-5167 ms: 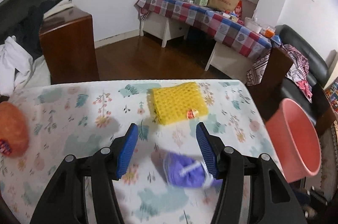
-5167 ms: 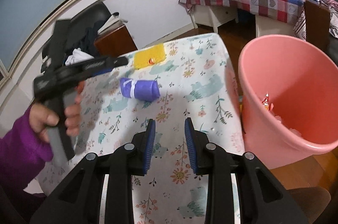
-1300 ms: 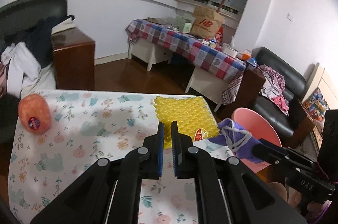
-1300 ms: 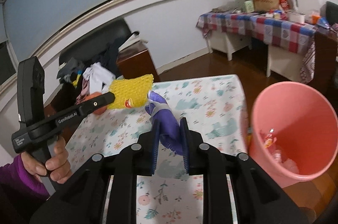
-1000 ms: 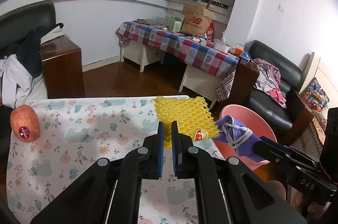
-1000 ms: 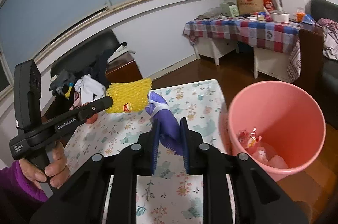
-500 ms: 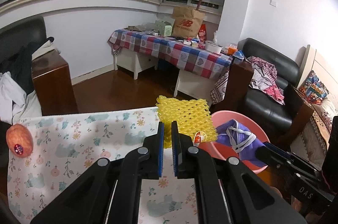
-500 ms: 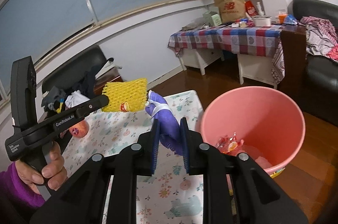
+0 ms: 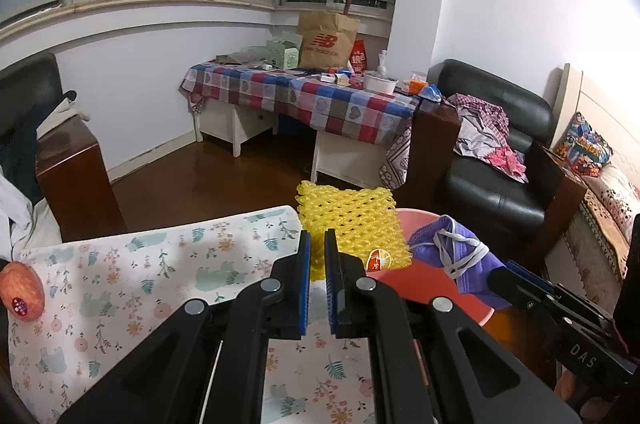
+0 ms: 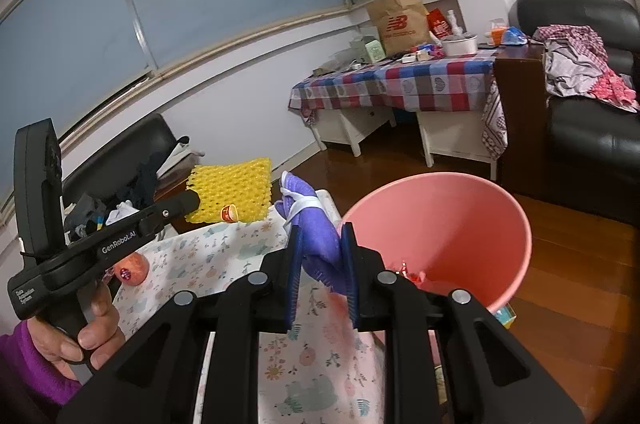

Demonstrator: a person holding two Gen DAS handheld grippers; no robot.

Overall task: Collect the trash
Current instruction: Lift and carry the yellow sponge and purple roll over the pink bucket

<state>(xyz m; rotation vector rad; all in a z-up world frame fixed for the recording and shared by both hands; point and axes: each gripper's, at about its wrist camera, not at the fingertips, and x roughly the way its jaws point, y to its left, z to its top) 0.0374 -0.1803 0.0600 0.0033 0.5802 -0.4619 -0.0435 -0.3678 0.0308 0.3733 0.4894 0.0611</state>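
Nearest in the left wrist view, left gripper [image 9: 317, 256] with blue pads pinched narrow on the lower corner of a yellow foam fruit net [image 9: 352, 228], lifted clear of the table [image 9: 140, 288] and hanging over its far edge. Small red-and-white sticker [image 9: 378, 258] on the net's lower right corner. Just right of it, a purple face mask [image 9: 452, 256] with white ear loops, clamped in the right gripper [image 9: 498, 274], which enters from the right edge. Nearest in the right wrist view, right gripper [image 10: 322, 260] closed on that mask [image 10: 316, 228], jaws held slightly apart by the crumpled cloth, mask raised above the table's corner [image 10: 224, 252] and just beside the rim of a pink bucket [image 10: 460, 216]. Inside the bucket, some wrappers, red among them, too small to identify with certainty. To the left, a hand [image 10: 86, 324] in a purple sleeve gripping the left gripper's handle, the yellow net [image 10: 232, 192] at its tip [image 10: 192, 201]. On the floral tablecloth, an orange-red fruit [image 9: 20, 290] with a sticker, well apart from the held trash. Farther back, wooden floor, a checked-cloth side table [image 9: 304, 96] crowded with a brown paper bag [image 9: 326, 40] and boxes, and a black sofa [image 9: 496, 152] with clothes heaped on it.
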